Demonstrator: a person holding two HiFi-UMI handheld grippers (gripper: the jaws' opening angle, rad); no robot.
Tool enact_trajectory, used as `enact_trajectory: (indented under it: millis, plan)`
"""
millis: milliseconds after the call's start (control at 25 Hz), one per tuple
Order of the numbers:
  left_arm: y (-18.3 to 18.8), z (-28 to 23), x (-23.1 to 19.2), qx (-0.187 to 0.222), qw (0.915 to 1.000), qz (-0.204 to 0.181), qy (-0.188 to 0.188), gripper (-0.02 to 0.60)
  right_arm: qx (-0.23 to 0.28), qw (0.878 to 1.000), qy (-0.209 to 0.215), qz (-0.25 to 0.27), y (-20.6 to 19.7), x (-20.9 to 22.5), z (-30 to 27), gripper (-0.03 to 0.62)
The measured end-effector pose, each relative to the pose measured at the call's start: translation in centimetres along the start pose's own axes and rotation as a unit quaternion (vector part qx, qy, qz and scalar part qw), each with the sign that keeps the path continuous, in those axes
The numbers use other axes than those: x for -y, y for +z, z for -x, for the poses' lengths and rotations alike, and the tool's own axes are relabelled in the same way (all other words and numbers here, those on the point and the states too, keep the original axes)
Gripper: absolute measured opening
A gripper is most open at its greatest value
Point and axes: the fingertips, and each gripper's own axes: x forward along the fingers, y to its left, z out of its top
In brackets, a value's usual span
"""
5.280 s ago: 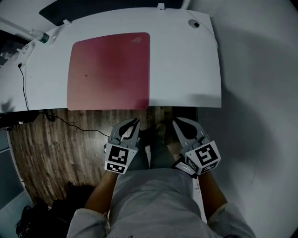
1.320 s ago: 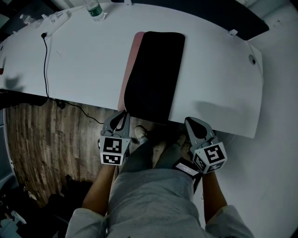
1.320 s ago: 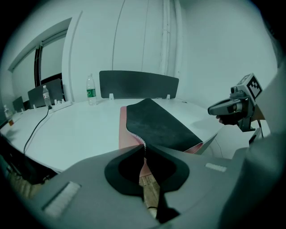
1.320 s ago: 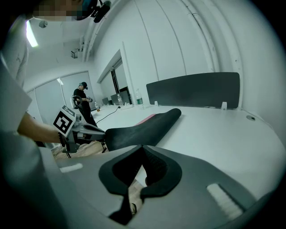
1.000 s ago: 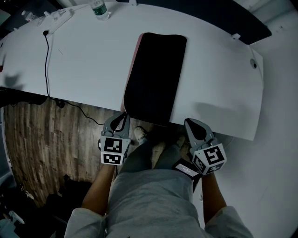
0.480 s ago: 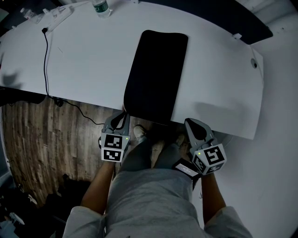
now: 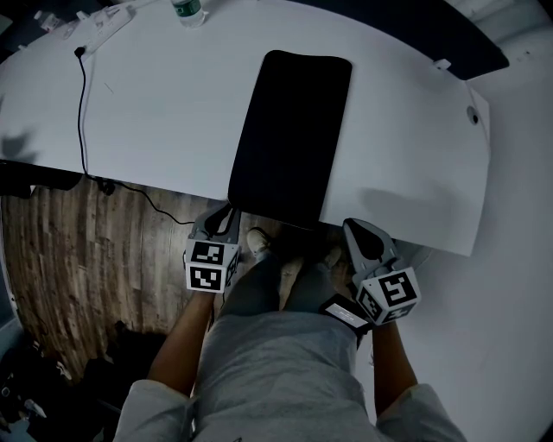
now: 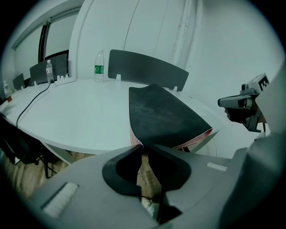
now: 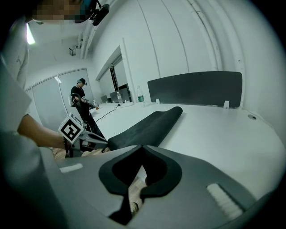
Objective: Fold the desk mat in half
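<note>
The desk mat lies folded in half on the white table, black underside up, its near end overhanging the front edge. In the left gripper view the mat shows a thin pink inner edge at its near end. My left gripper sits at the mat's near left corner. Its jaws are opening, and the corner lies just at their tips without being pressed. My right gripper hovers below the table's front edge, right of the mat. It is shut on nothing.
A water bottle and a black cable lie at the far left of the table. A cable grommet is at the far right, a dark panel along the back edge. Wood floor lies below. A person stands far off.
The pink strip along the mat's left edge has disappeared as the black top layer came to cover it. The left gripper stays at the near left corner; the right gripper has barely moved.
</note>
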Motion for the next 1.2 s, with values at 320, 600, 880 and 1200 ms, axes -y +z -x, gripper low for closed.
enact_trajectory:
  millis: [320, 600, 880, 1200]
  plan:
    - [-0.5, 0.2, 0.1, -0.015, 0.9998, -0.014, 0.005, 0.115, 0.007, 1.0, 0.001, 0.004, 0.5, -0.2, 0.1, 0.006]
    - [0.1, 1.6, 0.1, 0.001, 0.9998, -0.011, 0.014, 0.139, 0.017, 1.0, 0.015, 0.019, 1.6, -0.5, 0.5, 0.006]
    - [3.7, 4.3, 2.6, 0.05, 0.9984, -0.003, 0.024, 0.062, 0.031, 0.997, 0.047, 0.045, 3.1, -0.2, 1.9, 0.006]
    - [8.3, 7.9, 7.0, 0.098, 0.9948, -0.01, 0.026, 0.018, 0.041, 0.993, 0.089, 0.071, 4.9, 0.4, 3.4, 0.006]
